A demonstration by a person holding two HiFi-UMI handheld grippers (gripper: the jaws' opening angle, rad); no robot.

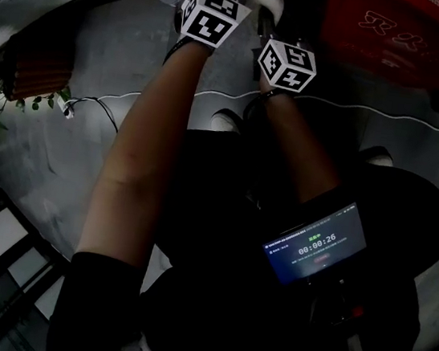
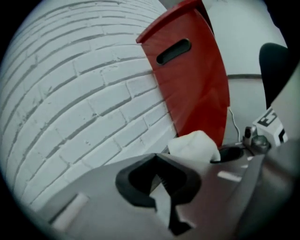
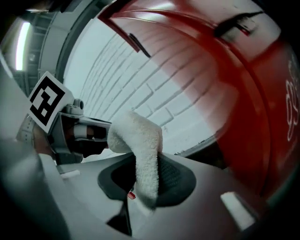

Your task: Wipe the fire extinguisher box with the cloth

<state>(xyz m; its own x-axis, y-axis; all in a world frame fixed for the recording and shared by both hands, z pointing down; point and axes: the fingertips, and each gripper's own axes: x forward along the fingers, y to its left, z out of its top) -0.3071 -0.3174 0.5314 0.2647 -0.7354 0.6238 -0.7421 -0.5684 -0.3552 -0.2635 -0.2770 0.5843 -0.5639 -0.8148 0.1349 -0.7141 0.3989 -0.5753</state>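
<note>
- Fire extinguisher box: red, set against the white brick wall. It fills the right side of the right gripper view and sits at the upper right of the head view.
- Cloth: white and fluffy, folded over and pinched low down, with its free end curling toward frame left. It is not seen touching the box.
- Right gripper: fingers clamped on the cloth.
- Left gripper: fingers drawn together, nothing visibly between them. It is held just beside the right gripper and faces the box's narrow side.
- Timer screen: lit, lower right of the head view.
- Step in hand, by my reading: the approach, with wiping not yet begun.
- Next move calls for pressing the cloth's bulge against the red panel and sweeping along it, with the left gripper out of the path.
</note>
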